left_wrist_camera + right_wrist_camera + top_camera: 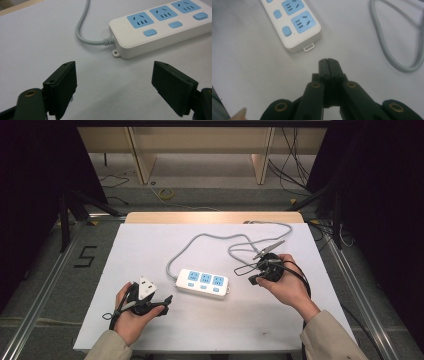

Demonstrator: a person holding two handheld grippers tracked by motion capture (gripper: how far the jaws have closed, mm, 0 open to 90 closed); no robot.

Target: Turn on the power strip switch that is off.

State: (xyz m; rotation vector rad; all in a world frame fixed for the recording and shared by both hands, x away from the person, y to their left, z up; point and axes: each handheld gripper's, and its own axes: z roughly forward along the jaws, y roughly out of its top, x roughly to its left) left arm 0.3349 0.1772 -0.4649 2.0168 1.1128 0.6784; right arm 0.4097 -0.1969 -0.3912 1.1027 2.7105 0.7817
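A white power strip (203, 282) with three blue sockets lies in the middle of the white table top (150, 245). Its grey cable (200, 240) curls away toward the back right. My left gripper (166, 304) rests at the strip's left end, a short gap away, open with nothing between its jaws. In the left gripper view the left gripper (113, 72) faces the power strip (160, 30) where the cable (81, 27) enters. My right gripper (252, 280) sits just right of the strip, shut and empty. The right gripper (328, 61) points near the end of the power strip (294, 27), with the cable (387, 50) to its right.
A wooden table edge (215, 217) runs along the back. Beyond it are a floor with loose wires (165, 194) and wooden furniture legs (142, 165). A "5" mark (86, 256) is on the floor at the left. Metal rails (45, 285) flank the table.
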